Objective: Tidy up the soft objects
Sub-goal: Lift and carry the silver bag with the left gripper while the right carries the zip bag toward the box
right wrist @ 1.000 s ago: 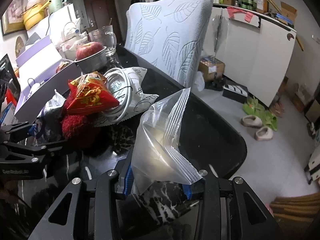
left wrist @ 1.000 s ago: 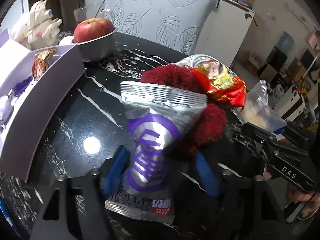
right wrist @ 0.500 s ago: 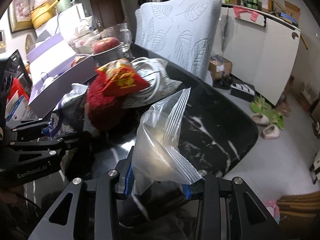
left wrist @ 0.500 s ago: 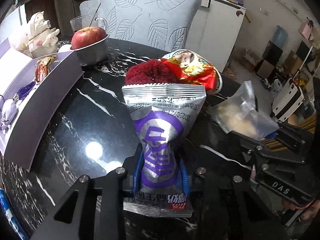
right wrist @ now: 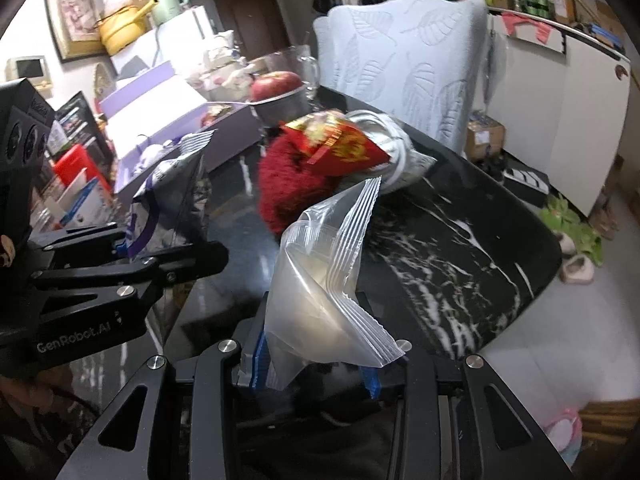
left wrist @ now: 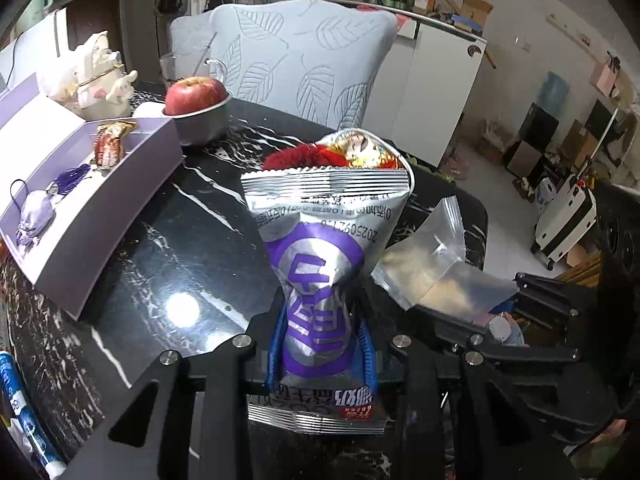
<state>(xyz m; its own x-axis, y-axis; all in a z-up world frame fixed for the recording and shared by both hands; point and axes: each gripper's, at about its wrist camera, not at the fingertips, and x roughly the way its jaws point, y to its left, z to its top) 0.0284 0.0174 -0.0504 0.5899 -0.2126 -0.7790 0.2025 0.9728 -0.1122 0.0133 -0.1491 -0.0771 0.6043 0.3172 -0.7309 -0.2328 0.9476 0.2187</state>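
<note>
My left gripper (left wrist: 322,344) is shut on a silver and purple snack bag (left wrist: 324,240) and holds it upright above the black marble table (left wrist: 168,240). The bag also shows in the right wrist view (right wrist: 168,196). My right gripper (right wrist: 312,364) is shut on a stack of clear zip bags (right wrist: 332,280), also seen in the left wrist view (left wrist: 432,268). Behind lie a red fuzzy item (right wrist: 288,184), a red snack packet (right wrist: 340,144) and a white pouch with a coiled cable (right wrist: 396,152).
An open purple box (left wrist: 100,184) with small trinkets stands at the left. A grey bowl with an apple (left wrist: 196,96) sits behind it, beside a glass mug (right wrist: 296,60). A leaf-patterned chair back (left wrist: 304,60) stands behind the table.
My left gripper closed on the snack bag and lifted it off the pile. My right gripper, still holding the zip bags, moved closer to the left one.
</note>
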